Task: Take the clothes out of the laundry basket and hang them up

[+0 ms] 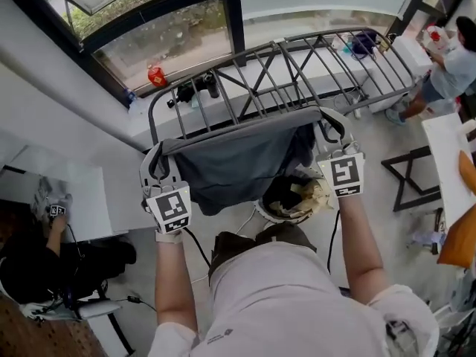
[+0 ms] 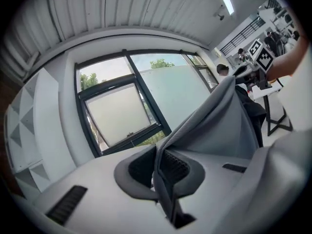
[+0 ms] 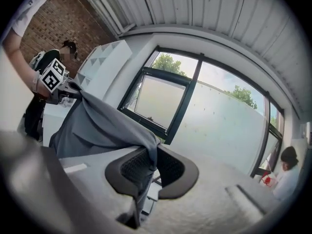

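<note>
Now the left gripper (image 1: 154, 166) and right gripper (image 1: 332, 136) are pinching the grey garment (image 1: 238, 166) by its top corners, spreading it on the near side of the drying rack (image 1: 297, 58). It is not yet hung, and more clothes (image 1: 286, 193) are waiting in the laundry basket (image 1: 262, 210).

The person wears a pale short-sleeved T-shirt (image 1: 297, 303) with a small dark logo (image 1: 220, 338) near its left hem, and dark brown trousers (image 1: 249, 245). The left gripper (image 1: 154, 158) and right gripper (image 1: 327, 129) are grey, with black ribbed pads (image 2: 174, 165), black-and-white marker cubes (image 1: 169, 208) and black cables (image 1: 195, 245).
</note>
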